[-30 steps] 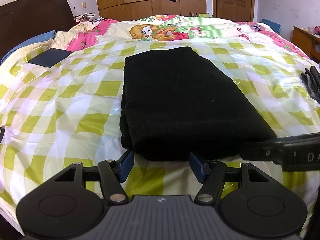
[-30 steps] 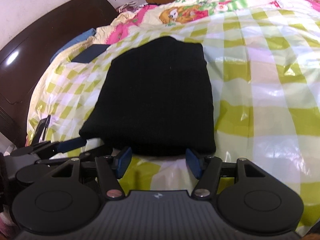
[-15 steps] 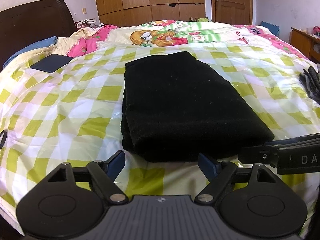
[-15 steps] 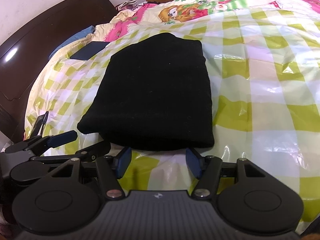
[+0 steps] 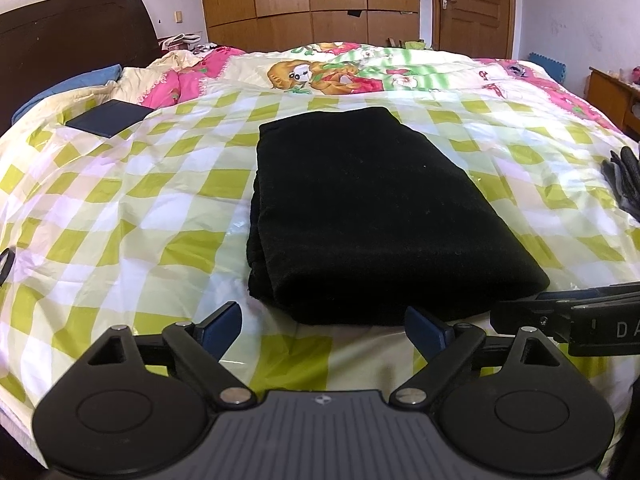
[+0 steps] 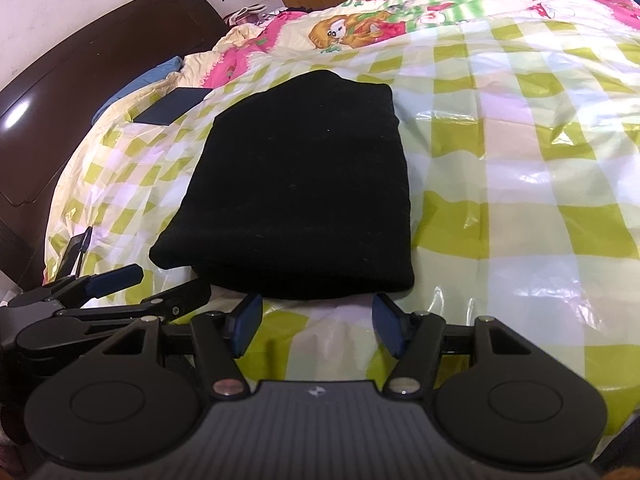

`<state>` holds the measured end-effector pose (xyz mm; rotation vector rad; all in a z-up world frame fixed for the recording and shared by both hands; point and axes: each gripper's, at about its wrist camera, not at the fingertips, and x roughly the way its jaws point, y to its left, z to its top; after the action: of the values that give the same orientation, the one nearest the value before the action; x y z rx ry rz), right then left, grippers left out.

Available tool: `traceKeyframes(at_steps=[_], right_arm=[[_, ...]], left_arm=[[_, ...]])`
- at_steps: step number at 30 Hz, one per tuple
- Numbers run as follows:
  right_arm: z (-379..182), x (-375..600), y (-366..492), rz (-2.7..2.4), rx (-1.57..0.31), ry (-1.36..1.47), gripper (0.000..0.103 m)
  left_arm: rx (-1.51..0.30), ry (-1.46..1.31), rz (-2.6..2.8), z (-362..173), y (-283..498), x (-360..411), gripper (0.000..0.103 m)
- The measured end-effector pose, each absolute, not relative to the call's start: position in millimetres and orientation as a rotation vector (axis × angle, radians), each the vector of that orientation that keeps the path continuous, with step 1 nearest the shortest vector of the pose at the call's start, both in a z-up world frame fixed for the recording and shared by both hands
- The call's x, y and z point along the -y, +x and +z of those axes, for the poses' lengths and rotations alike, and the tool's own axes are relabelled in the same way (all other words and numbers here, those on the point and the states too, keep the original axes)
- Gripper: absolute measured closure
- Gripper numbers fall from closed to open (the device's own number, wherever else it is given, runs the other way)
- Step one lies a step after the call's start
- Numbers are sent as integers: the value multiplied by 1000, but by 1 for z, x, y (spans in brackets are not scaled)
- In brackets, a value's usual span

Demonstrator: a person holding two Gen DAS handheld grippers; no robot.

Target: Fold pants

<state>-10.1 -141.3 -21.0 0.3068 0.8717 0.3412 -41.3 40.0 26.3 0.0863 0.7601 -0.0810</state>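
Jaws of both the left gripper [image 5: 322, 330] and the right gripper [image 6: 318, 324] gape empty just short of the near edge of the folded black pants [image 5: 360, 216], whose long axis runs away across the bed [image 5: 120, 208], neither nearer.

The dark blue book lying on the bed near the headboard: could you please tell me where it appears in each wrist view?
Left wrist view: the dark blue book lies upper left, on the checkered bed cover, left of the folded black pants.
Right wrist view: the book lies upper left, just beyond the pants' far left corner.
Shared landmark: the bear print on the quilt.
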Motion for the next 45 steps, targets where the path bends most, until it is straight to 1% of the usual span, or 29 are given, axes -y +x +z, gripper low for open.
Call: traceKeyframes(at_steps=[10,20,28,45], right_arm=[[-22,139,-12,333,-873,284,40],[-17,136,-18,311,-874,261,40],[-7,137,-25,302,-810,264,39],[-21,136,-16,303,-831,269,38]], left_arm=[[-764,42,-77,27,-40,-47,0],[-762,84,-87,29,-43,-38,0],[-761,117,-98,29,-47,-33,0],[-770,63,-88,26,-42,-42,0]])
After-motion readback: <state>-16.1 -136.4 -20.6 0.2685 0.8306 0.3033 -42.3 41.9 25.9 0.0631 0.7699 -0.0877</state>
